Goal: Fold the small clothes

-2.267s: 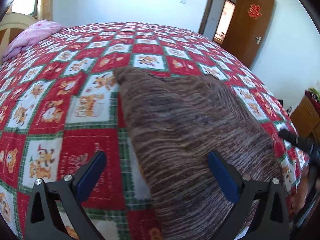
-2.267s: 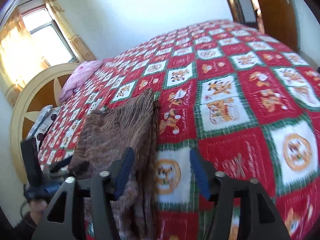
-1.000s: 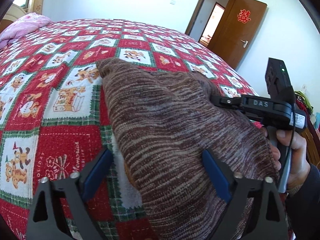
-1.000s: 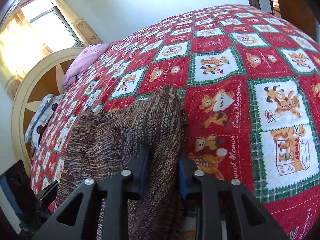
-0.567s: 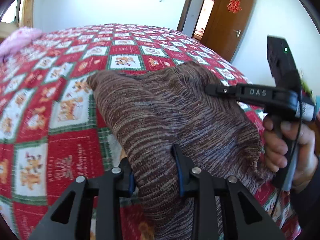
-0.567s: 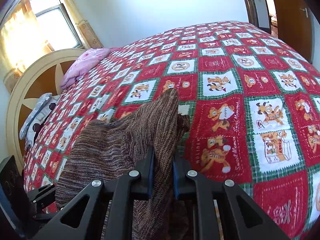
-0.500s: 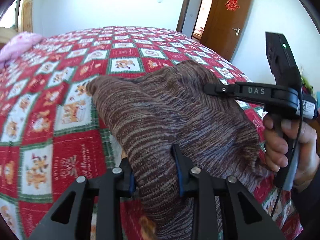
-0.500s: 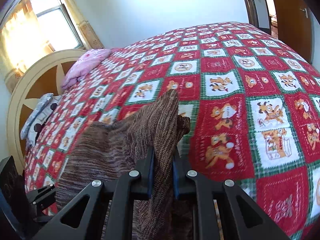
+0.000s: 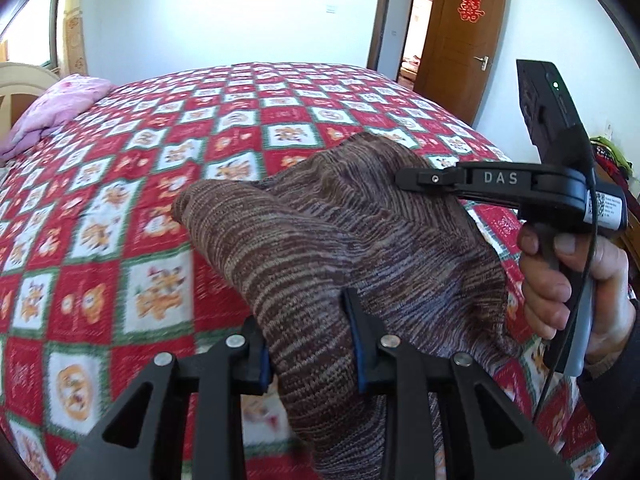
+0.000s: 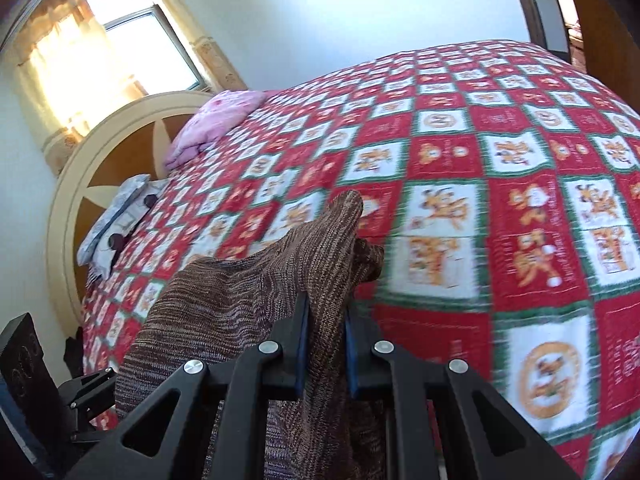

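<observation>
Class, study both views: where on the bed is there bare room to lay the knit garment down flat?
Bare quilt stretches from the brown knit garment toward the door side. Crowded: the headboard end, with pink pillow and grey pillow.

Brown-striped knit garment, red-white-green checked bedspread, seemingly pink pillow

One brown striped knit garment lies at the frame's centre. Two grippers grip it: the left gripper at lower centre, the right gripper likewise. One red patchwork bedspread fills the middle. One pink pillow sits upper left; one wooden door upper right. One hand shows at right.
</observation>
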A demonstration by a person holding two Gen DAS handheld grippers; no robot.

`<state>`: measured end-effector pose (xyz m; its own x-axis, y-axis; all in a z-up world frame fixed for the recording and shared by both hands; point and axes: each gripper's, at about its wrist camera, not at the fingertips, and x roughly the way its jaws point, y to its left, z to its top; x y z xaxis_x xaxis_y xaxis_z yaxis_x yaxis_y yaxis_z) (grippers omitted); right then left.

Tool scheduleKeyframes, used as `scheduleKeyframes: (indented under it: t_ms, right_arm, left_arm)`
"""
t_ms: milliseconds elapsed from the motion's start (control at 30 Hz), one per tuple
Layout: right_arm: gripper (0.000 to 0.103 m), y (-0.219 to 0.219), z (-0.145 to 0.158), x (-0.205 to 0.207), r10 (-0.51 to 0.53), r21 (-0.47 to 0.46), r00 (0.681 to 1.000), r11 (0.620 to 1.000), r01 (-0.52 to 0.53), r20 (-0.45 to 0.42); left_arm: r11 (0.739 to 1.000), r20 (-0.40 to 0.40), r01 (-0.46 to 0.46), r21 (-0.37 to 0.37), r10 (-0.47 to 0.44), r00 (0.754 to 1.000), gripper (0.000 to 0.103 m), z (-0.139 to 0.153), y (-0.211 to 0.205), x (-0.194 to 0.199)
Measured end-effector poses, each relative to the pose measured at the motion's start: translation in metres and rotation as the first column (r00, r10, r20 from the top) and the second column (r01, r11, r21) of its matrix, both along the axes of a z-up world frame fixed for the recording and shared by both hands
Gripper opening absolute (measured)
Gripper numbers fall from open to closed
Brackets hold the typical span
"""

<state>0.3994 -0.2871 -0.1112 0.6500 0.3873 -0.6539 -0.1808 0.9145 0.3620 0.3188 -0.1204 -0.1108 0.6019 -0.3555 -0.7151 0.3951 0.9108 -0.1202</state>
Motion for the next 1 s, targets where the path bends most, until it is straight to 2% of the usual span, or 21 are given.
scheduleKeyframes:
  t_ms: [533, 1000]
  right_arm:
    - [0.014, 0.094, 0.006, -0.004, 0.142, 0.058, 0.990, 0.988, -0.143, 0.016]
    - [0.014, 0.194, 0.011, -0.004, 0.294, 0.093, 0.956, 0.951, -0.295, 0.024]
  left_arm:
    - [0.991, 0.071, -0.131, 0.013, 0.129, 0.989, 0.030, 0.022, 0.079, -0.032]
    - [0.964, 0.113, -0.263, 0.035, 0.257, 0.960, 0.030, 0.031, 0.152, -0.057]
